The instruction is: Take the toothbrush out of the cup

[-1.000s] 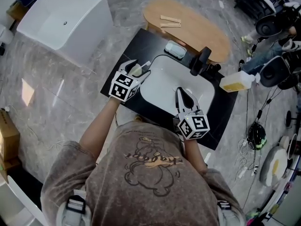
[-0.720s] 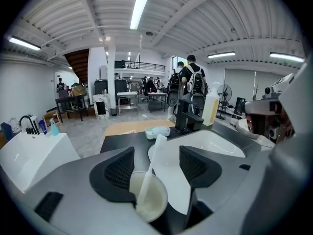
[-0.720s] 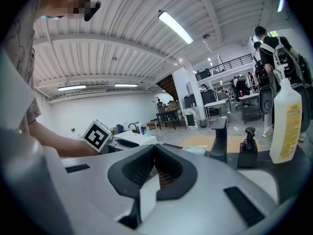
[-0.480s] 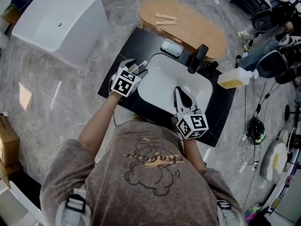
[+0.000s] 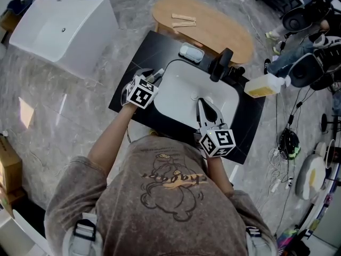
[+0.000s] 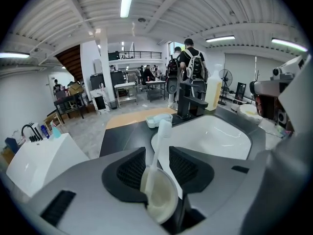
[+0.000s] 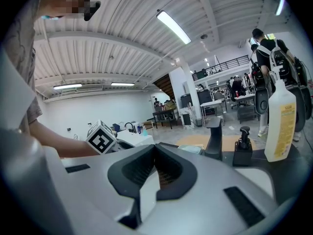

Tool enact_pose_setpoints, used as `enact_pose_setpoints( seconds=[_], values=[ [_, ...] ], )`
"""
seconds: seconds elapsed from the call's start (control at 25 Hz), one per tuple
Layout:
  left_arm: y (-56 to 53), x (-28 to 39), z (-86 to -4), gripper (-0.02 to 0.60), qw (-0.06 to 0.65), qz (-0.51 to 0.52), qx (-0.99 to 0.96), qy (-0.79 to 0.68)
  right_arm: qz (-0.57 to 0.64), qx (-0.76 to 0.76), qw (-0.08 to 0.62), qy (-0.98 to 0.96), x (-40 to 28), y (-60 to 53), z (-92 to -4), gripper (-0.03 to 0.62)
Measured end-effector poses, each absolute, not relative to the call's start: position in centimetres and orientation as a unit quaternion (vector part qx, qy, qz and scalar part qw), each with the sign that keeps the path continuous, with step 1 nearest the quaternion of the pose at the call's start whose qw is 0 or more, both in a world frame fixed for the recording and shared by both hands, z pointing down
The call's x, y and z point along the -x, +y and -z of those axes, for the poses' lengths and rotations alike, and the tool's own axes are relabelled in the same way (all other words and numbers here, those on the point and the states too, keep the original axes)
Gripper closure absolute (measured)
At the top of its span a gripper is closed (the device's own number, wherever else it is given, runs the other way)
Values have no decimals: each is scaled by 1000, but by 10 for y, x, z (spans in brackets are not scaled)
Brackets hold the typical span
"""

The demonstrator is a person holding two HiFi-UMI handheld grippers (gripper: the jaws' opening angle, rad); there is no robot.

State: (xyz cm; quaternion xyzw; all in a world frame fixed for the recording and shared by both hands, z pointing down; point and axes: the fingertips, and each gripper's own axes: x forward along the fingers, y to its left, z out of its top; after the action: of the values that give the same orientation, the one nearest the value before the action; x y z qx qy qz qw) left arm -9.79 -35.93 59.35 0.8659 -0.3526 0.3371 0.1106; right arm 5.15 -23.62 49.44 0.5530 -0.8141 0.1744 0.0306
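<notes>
Left gripper (image 6: pixel 157 156): jaws half apart, just been closing, flanking white plastic toothbrush (image 6: pixel 161 136); gap remains beside handle. Toothbrush stands in cream round cup (image 6: pixel 164 202) at left edge of black countertop (image 5: pixel 141 57), beside white rectangular sink (image 5: pixel 181 92). Right gripper (image 7: pixel 155 151): jaws together, empty, over sink.

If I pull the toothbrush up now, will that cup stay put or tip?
The cup looks small, thin-walled and empty but for the toothbrush, so probably light and easily lifted along. The toothbrush leans against its rim, so a slanted pull would likely lever it over. The countertop looks glossy; the cup may also slide.
</notes>
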Motion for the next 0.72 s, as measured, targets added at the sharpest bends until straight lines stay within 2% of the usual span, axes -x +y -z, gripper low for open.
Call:
enact_pose_setpoints(
  seconds=[0.44,0.72],
  values=[
    [-362,101,-595,504,109,-350,-862,-349,-178,-547,37,-817,-46,-240,-498,591],
    [-361,100,-593,543,108,-355,-866,-336,-178,-546,41,-818,-46,-242,-499,590]
  ],
)
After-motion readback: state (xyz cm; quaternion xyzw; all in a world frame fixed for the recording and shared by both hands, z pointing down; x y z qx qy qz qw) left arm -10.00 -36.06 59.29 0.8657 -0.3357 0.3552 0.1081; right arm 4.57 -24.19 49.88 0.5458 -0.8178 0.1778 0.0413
